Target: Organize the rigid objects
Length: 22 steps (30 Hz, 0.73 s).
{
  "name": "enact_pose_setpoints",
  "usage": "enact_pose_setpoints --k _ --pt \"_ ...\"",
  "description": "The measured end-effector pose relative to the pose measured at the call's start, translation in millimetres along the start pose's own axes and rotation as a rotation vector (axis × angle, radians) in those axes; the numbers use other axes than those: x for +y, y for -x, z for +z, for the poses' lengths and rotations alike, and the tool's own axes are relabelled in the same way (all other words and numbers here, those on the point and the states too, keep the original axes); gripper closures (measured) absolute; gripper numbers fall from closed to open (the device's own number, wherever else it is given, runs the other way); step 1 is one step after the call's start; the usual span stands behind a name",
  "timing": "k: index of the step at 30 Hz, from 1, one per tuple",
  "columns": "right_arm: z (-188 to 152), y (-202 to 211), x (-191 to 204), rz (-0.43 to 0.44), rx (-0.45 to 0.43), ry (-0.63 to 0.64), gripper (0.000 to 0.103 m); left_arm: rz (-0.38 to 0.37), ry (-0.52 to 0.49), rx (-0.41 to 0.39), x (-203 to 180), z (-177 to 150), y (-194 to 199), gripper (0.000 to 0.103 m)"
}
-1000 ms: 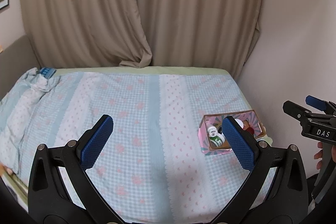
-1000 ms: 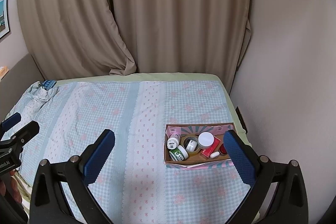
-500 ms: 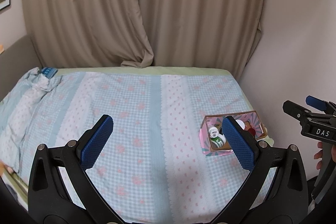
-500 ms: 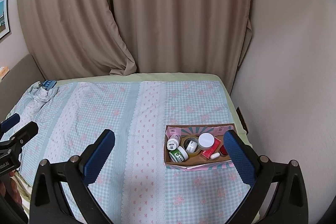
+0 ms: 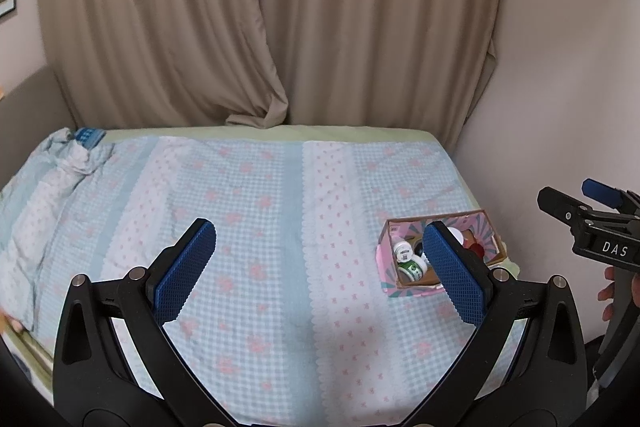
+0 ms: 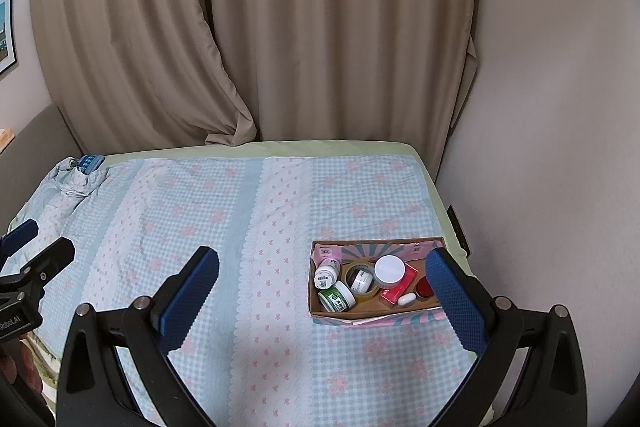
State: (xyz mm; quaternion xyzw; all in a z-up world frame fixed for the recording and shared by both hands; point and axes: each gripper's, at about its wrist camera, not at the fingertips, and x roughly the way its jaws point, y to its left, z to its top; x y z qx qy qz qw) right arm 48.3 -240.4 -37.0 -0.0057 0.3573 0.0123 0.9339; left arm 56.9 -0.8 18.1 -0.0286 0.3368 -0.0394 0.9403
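A pink cardboard box (image 6: 352, 319) (image 5: 384, 247) sits on the bed near its right edge. Inside lie a white bottle (image 6: 327, 274), a green-labelled jar (image 6: 337, 297), a tape roll (image 6: 362, 279), a white-lidded jar (image 6: 389, 269), a red packet (image 6: 398, 287) and a small white capsule (image 6: 406, 299). My right gripper (image 6: 322, 263) hovers open above the bed, the box by its right finger. My left gripper (image 5: 320, 231) is open too, high over the blanket, its right finger hiding part of the box. Both hold nothing.
The bed carries a blue checked blanket (image 6: 224, 219) bunched at the far left corner, with a small blue pack (image 6: 90, 161) there. Beige curtains (image 6: 280, 27) hang behind. A wall (image 6: 540, 147) runs close along the bed's right side. The right gripper's body (image 5: 592, 231) shows in the left view.
Both cameras have shifted slightly; the box sits a little farther off in both views. Both grippers remain open and empty.
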Motion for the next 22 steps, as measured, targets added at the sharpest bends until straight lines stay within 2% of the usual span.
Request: enact_pose_setpoints --k 5,9,14,22 --pt "1.6 -2.9 1.5 -0.003 0.0 0.001 0.0 0.035 -0.025 -0.042 -2.5 -0.2 1.1 0.0" --pt "1.4 -3.4 1.6 -0.005 -0.001 0.0 0.0 0.03 -0.035 -0.059 -5.9 1.5 0.6 0.0" --pt "3.3 -5.3 0.6 -0.006 -0.002 -0.005 0.0 0.077 -0.04 -0.045 -6.8 2.6 -8.4 0.0" --pt "11.2 -20.9 -0.1 -0.015 0.011 -0.013 0.0 0.036 -0.013 0.008 3.8 3.6 -31.5 0.0"
